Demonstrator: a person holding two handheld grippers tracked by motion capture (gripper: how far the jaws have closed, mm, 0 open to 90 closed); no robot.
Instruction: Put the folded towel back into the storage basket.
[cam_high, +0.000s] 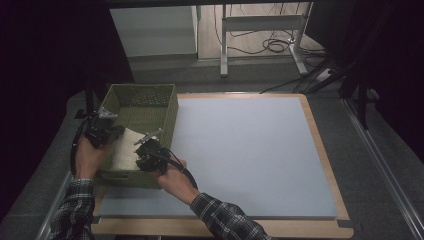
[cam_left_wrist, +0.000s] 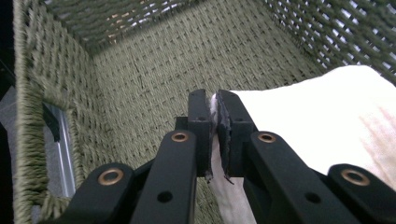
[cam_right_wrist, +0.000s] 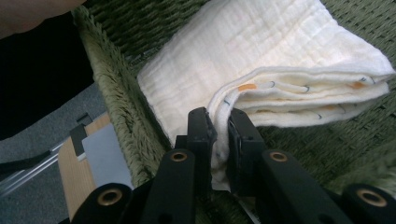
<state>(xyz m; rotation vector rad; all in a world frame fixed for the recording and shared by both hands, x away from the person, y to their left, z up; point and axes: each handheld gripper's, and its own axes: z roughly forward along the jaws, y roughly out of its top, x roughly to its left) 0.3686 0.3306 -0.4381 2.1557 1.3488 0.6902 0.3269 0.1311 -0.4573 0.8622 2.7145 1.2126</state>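
Dim overall from the high view; edges and both upper corners falling to near black. Brightest patch at the top centre, on the floor beyond the table, suggesting light from that far side. Blue-grey mat evenly lit, matte, no glare. Fine detail soft and slightly grainy, hands and sleeves low in contrast. Both gripper views brighter: folded cream cloth close to overexposed on its upper face, weave still legible. Daylight specks showing through the woven basket wall. Near black jaws slightly soft, glossy highlights on rivets. Deep shadow at left of right gripper view.
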